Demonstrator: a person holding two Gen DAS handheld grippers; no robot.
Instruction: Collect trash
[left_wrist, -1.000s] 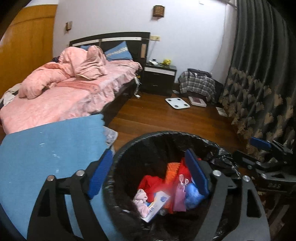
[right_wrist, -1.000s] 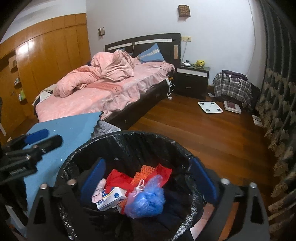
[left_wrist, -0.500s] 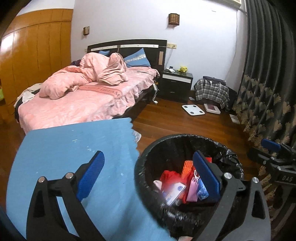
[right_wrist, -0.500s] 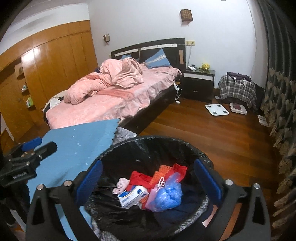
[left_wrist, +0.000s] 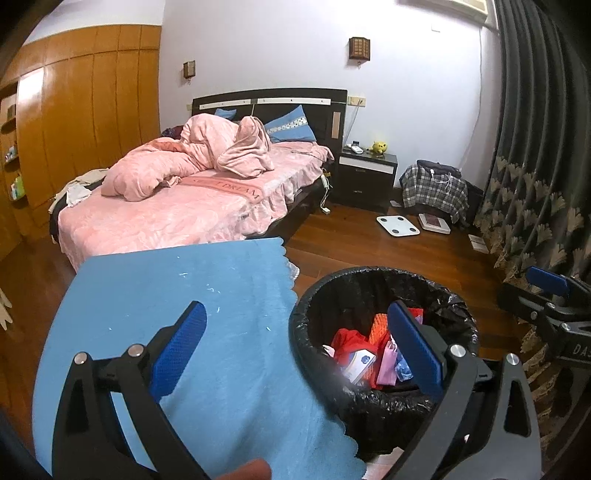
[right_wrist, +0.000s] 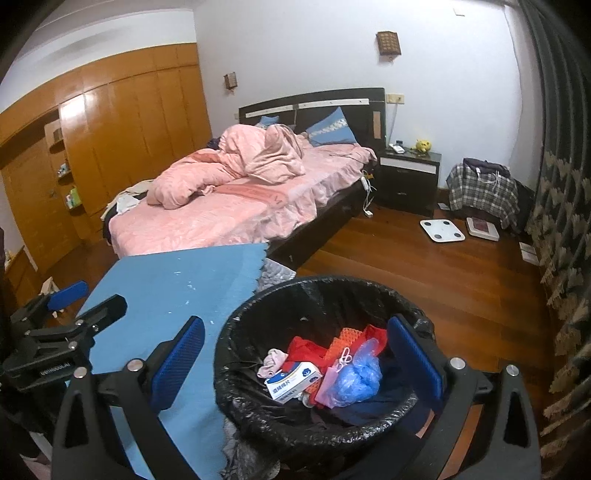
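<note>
Well, both sets of jaws hang spread and empty above the black-lined trash bin (right_wrist: 321, 369) at lower centre, whose light, crumpled trash (right_wrist: 354, 373) looks soft and squashy, best pinched by a loose fold.

The pink bedspread (left_wrist: 221, 192) reads "DREAM"; the other gripper's black body (left_wrist: 576, 349) shows the letters "DA".

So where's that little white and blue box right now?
In the right wrist view the box lies inside the black bin, left of the blue bag.
</note>
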